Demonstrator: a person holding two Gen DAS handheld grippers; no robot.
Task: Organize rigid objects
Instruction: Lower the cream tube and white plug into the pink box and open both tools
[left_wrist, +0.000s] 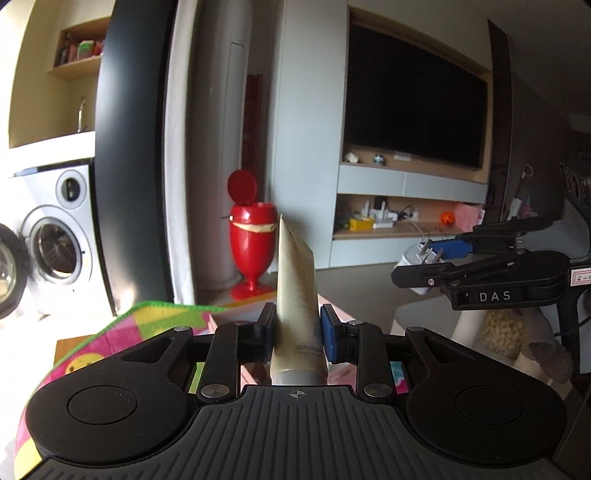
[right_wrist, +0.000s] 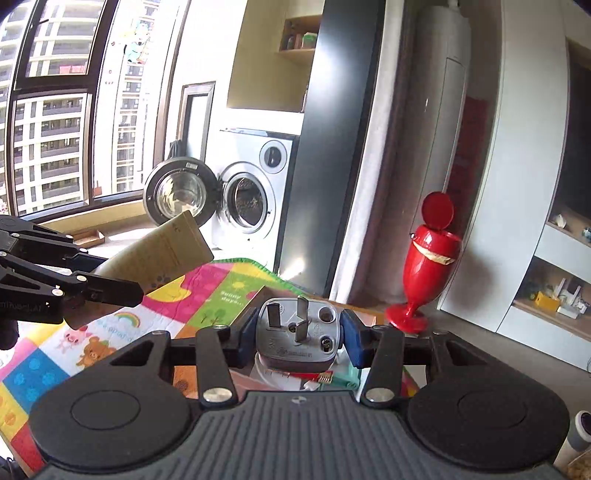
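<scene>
Here the left hand-held gripper (left_wrist: 297, 334) is closed on a cream tube (left_wrist: 297, 295), its pads pressing the tube's lower body from both sides; the tube stands upright between them, crimped end up and cap end down near the camera. The right wrist view shows the same left hand-held gripper (right_wrist: 92, 291) from the side, with the tube (right_wrist: 162, 254) slanting up out of it, held in the air above a colourful play mat (right_wrist: 207, 291).

The right hand-held gripper (right_wrist: 299, 332) is closed on a grey plug (right_wrist: 297, 332), pads against its two flanks, the three flat prongs facing away from the camera. In the left wrist view the right hand-held gripper (left_wrist: 424, 266) enters from the right edge, and the plug (left_wrist: 421, 258) is seen only partly, prongs pointing left.

Only the left wrist view shows the television (left_wrist: 413, 99) and the shelves below it. Only the right wrist view shows the window (right_wrist: 55, 110) and the washer's (right_wrist: 255, 184) open door in full. Both views show a red bin (left_wrist: 253, 243) with its lid flipped up, standing on the floor beside a white column. Beneath the plug, a pink box and green item are partly visible; their contents cannot be determined.
</scene>
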